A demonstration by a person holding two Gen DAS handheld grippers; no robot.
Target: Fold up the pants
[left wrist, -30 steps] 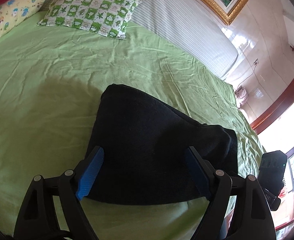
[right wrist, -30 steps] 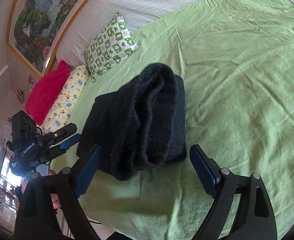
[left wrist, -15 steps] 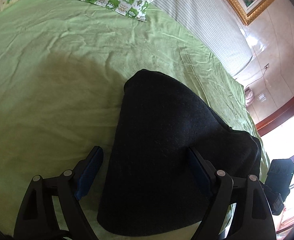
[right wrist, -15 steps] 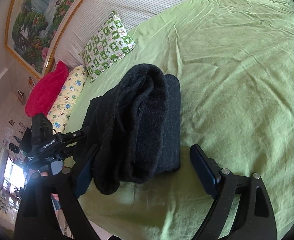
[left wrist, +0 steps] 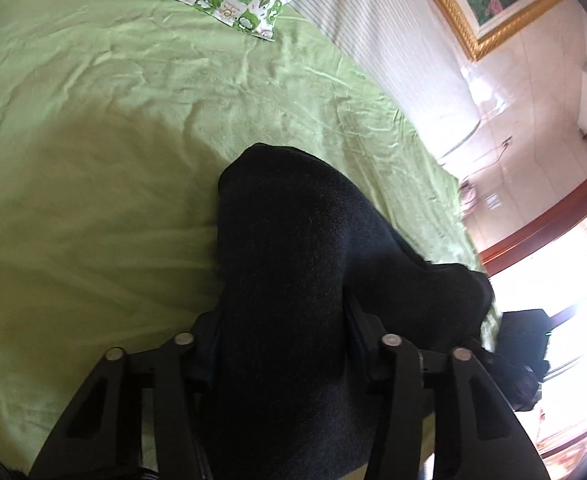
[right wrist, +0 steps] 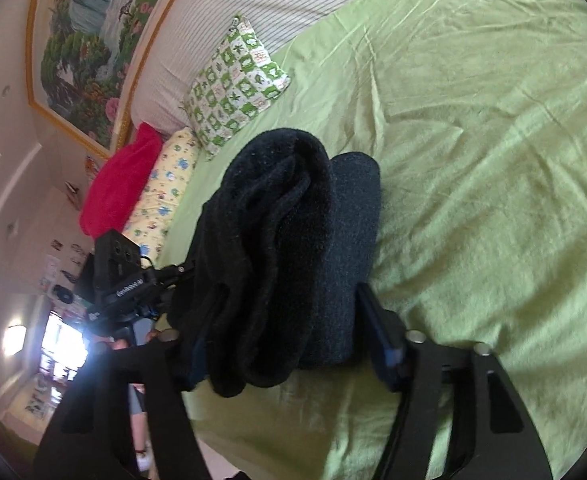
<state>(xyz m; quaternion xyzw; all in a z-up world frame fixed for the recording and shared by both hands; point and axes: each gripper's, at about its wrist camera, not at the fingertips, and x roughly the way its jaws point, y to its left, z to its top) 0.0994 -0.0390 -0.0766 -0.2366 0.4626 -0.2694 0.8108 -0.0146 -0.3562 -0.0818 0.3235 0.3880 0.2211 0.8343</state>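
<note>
The dark folded pants (left wrist: 293, 248) lie as a thick bundle on the green bed sheet (left wrist: 93, 160). My left gripper (left wrist: 281, 336) has its jaws closed in on one end of the bundle, the fabric filling the gap. In the right wrist view the pants (right wrist: 293, 240) show as several stacked folds. My right gripper (right wrist: 289, 344) straddles the other end, its fingers pressed against the sides of the bundle. The left gripper (right wrist: 133, 284) shows at the far end in the right wrist view.
A green-and-white patterned pillow (right wrist: 237, 84), a yellow printed pillow (right wrist: 161, 196) and a red pillow (right wrist: 117, 184) lie at the head of the bed. A striped headboard (right wrist: 277, 4) and a framed painting (right wrist: 93, 40) stand behind. The bed's edge is near both grippers.
Both grippers have moved in over the ends of the folded pants and narrowed from wide open to closed on the bundle.
</note>
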